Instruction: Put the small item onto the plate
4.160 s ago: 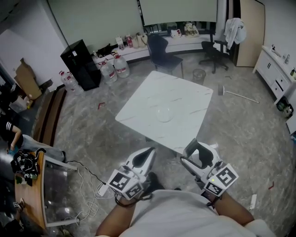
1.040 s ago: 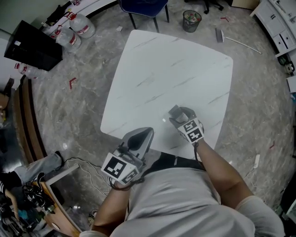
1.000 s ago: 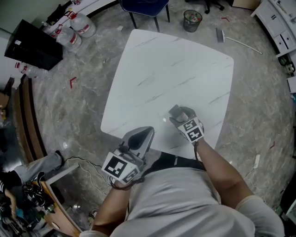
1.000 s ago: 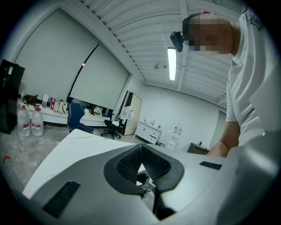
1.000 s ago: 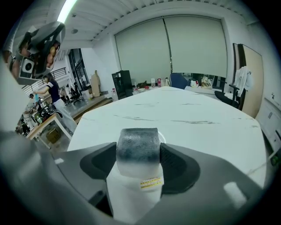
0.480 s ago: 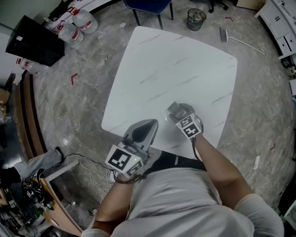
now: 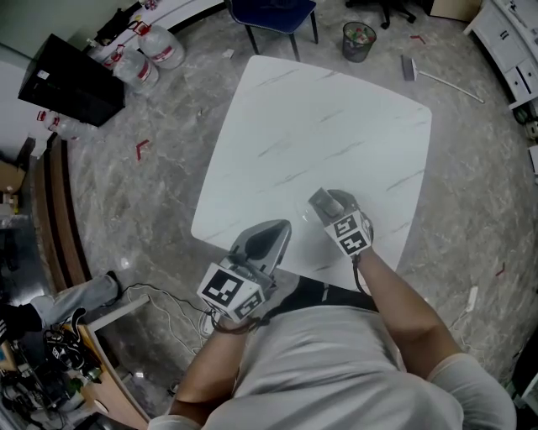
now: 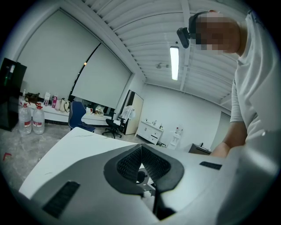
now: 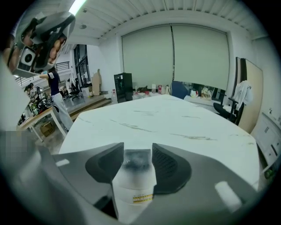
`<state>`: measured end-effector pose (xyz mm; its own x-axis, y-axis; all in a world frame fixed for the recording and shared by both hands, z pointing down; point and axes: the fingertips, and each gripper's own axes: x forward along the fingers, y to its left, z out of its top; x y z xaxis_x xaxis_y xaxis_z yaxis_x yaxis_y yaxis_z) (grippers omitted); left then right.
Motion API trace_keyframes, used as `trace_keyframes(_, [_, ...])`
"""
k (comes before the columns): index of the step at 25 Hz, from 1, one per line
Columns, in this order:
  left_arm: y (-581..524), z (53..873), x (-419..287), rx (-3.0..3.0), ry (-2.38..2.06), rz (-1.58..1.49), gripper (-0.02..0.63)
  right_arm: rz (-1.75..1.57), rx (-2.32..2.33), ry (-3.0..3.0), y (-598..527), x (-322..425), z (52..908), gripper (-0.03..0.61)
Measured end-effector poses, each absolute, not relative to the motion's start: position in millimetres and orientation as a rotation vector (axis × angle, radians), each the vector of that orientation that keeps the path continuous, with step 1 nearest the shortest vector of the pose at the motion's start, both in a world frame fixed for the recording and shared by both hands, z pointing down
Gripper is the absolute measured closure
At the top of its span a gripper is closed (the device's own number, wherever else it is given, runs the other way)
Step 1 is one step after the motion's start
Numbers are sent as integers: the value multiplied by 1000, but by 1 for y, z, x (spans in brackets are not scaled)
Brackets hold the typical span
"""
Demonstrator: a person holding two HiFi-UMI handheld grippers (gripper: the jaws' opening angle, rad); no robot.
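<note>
A small white bottle (image 9: 134, 180) with a dark top stands between the jaws of my right gripper (image 9: 137, 151). The jaws are closing, and both pads lie against the bottle's sides. In the head view my right gripper (image 7: 324, 201) is low over the near part of the white marble table (image 7: 319, 117), beside a faint clear plate (image 7: 304, 217). The bottle is hidden there. My left gripper (image 7: 267, 239) hovers at the table's near edge. In its own view the left gripper (image 8: 141, 147) is shut with nothing in it.
A blue chair (image 7: 271, 13) and a waste bin (image 7: 359, 38) stand beyond the table's far side. Water jugs (image 7: 155, 46) and a black cabinet (image 7: 76, 80) are at far left. A broom (image 7: 437, 76) lies on the floor at far right. Cables (image 7: 160, 302) trail at lower left.
The person has walked up to the table and the right gripper has reached onto its near part by the plate. Over the last second both grippers shifted only slightly to the right.
</note>
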<state>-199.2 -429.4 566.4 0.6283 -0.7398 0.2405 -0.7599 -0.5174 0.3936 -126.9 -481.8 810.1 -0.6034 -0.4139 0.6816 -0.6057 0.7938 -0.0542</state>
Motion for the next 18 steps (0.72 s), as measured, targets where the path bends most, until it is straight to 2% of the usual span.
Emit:
trace_keyframes(6, [-424, 544, -189, 2428, -1168, 50, 608, 278, 836, -2423, -486, -123, 739, 531])
trace_keyframes(8, [-422, 536, -185, 2441, -1160, 30, 607, 232, 871, -2468, -485, -121, 708, 567])
trace_keyframes(18, [-423, 453, -160, 2574, -1115, -73, 607, 130, 1025, -2716, -461, -105, 517, 575])
